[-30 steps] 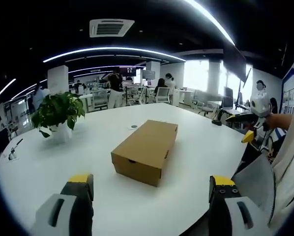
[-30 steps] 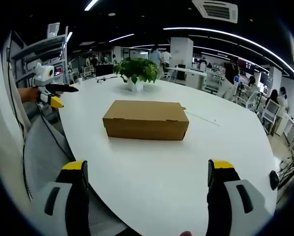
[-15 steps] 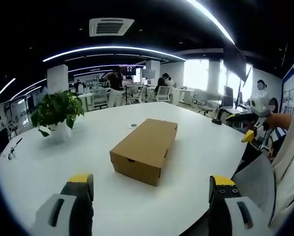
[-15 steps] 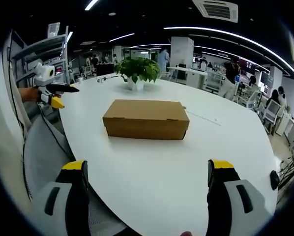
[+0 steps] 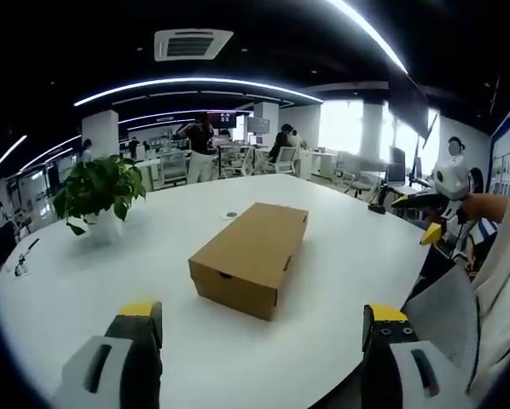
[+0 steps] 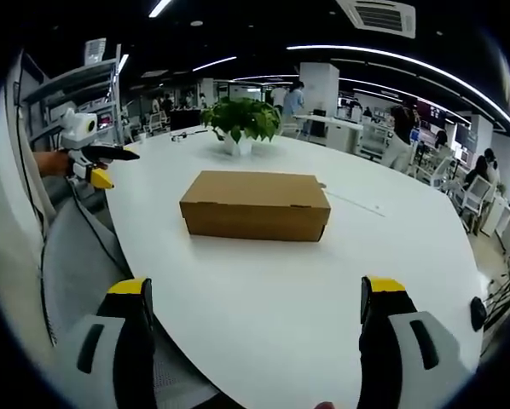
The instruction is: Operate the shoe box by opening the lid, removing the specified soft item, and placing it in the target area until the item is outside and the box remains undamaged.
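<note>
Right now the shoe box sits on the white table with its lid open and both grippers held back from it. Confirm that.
Wrong on the lid. The shoe box is closed, its lid flat on top, as the right gripper view shows. It does sit on the white table, with both grippers held back.

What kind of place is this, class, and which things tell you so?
Most likely an open-plan office: a large white table with a box and a plant on it, with desks and chairs behind.
</note>
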The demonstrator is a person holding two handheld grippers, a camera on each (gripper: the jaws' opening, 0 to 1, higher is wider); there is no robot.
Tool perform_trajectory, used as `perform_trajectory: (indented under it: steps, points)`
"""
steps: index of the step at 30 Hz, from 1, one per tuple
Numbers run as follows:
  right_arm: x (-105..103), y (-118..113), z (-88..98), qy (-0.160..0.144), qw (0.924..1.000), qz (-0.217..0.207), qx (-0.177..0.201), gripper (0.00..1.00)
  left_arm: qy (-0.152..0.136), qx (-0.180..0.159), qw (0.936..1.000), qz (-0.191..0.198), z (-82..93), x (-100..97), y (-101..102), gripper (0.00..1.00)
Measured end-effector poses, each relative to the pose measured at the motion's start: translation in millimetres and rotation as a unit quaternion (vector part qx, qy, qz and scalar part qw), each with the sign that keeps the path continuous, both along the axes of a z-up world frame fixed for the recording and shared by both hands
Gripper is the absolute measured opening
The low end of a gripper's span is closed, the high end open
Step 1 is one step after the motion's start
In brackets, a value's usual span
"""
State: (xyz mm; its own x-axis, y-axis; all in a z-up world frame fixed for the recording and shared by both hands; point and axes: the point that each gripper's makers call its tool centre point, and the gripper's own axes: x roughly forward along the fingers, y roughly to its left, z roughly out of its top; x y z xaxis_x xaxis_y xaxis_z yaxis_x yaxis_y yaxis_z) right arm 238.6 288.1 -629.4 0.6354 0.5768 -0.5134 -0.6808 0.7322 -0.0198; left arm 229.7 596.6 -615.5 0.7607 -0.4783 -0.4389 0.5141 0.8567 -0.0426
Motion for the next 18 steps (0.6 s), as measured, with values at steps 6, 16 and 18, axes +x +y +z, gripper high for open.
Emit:
perform_trajectory:
  steps: [6,16,18]
  points:
    - [1.4,-2.1,-1.6,0.004,1.0,0.002,-0.001,0.96,0.001,-0.004,1.0,0.001,-0.8,1.0,-2.2,1.0]
    - [7.3,-5.5,-3.7,0.006,1.0,0.007,-0.002,0.96,0.006,-0.006,1.0,0.003,-6.0,3.8,-9.3,1.0]
    - [9.4,-6.2,-4.6,0.007,0.9999,0.007,-0.002,0.96,0.007,-0.008,0.9999,0.004,-7.0,4.5,-10.0,1.0]
